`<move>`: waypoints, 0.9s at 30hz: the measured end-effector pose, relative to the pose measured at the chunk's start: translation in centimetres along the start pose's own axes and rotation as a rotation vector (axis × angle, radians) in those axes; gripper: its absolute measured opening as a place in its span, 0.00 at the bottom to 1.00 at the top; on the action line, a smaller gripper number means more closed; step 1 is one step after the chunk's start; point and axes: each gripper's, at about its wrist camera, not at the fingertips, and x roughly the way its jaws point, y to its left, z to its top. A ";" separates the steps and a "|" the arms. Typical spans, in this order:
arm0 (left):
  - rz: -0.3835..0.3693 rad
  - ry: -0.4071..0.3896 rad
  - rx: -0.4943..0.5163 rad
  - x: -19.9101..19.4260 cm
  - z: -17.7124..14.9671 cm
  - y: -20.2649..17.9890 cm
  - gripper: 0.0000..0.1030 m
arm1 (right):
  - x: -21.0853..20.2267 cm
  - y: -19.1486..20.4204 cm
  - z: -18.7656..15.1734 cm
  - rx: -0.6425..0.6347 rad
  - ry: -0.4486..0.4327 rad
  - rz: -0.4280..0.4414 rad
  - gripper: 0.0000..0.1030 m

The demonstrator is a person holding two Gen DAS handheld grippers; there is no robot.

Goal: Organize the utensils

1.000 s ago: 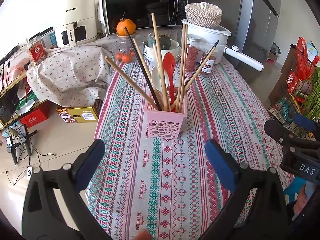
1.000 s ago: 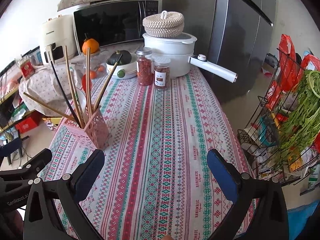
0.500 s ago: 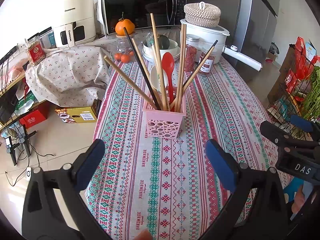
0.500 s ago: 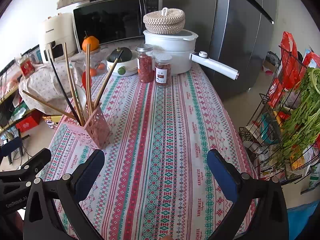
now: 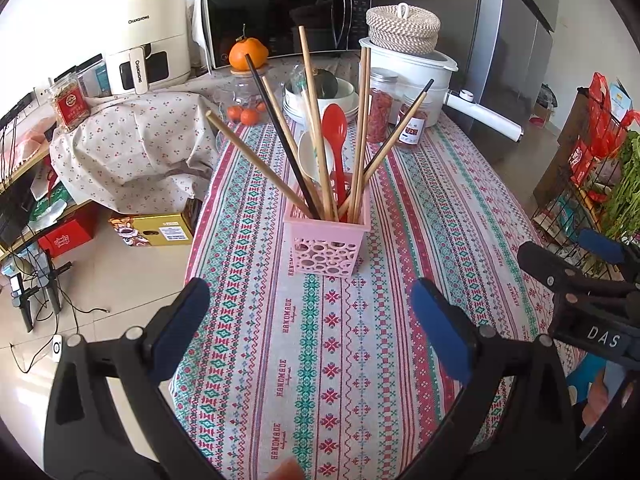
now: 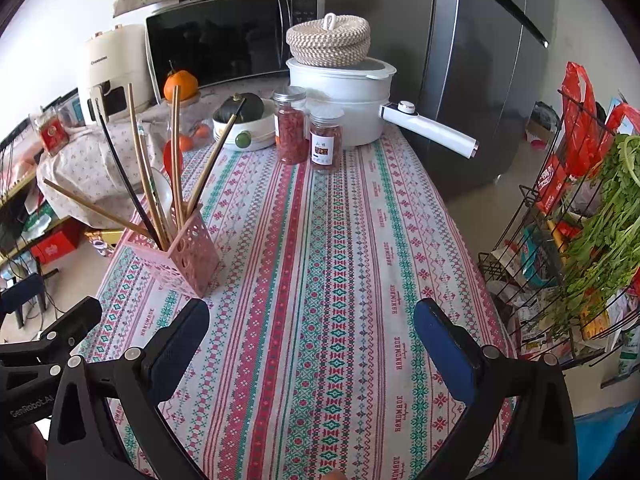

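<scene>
A pink perforated utensil basket [image 5: 326,246] [image 6: 180,258] stands upright on the patterned tablecloth [image 5: 320,360]. It holds several wooden chopsticks [image 5: 312,120], black chopsticks [image 5: 280,136], a red spoon [image 5: 335,132] and a white spoon [image 5: 311,156]. My left gripper [image 5: 310,334] hovers just in front of the basket, open, with nothing between its blue pads. My right gripper [image 6: 312,346] is open over bare cloth to the right of the basket, and it shows at the right edge of the left wrist view [image 5: 576,276].
At the table's far end stand two red-filled jars [image 6: 308,136], a white pot [image 6: 344,92] with a long handle and woven lid, bowls [image 5: 320,100], a microwave [image 5: 288,12] and an air fryer [image 5: 152,40]. A wire rack with greens [image 6: 580,232] stands right; floor and boxes lie left.
Both grippers have drifted slightly nearer to the table's far end; the basket sits a little lower in the views. Both stay open and nothing was picked up.
</scene>
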 end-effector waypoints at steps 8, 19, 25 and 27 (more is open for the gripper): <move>0.001 0.000 0.001 0.0 0.0 0.0 0.97 | 0.0 0.0 0.0 0.000 0.000 0.000 1.00; -0.004 -0.001 0.000 0.0 -0.2 -0.1 0.97 | 0.0 0.0 0.0 0.001 0.001 0.000 1.00; -0.004 -0.001 0.001 0.0 -0.2 -0.1 0.97 | 0.1 0.0 0.0 0.000 0.002 0.000 1.00; -0.002 0.000 0.001 0.0 -0.2 -0.1 0.97 | 0.1 0.0 0.0 0.000 0.002 0.000 1.00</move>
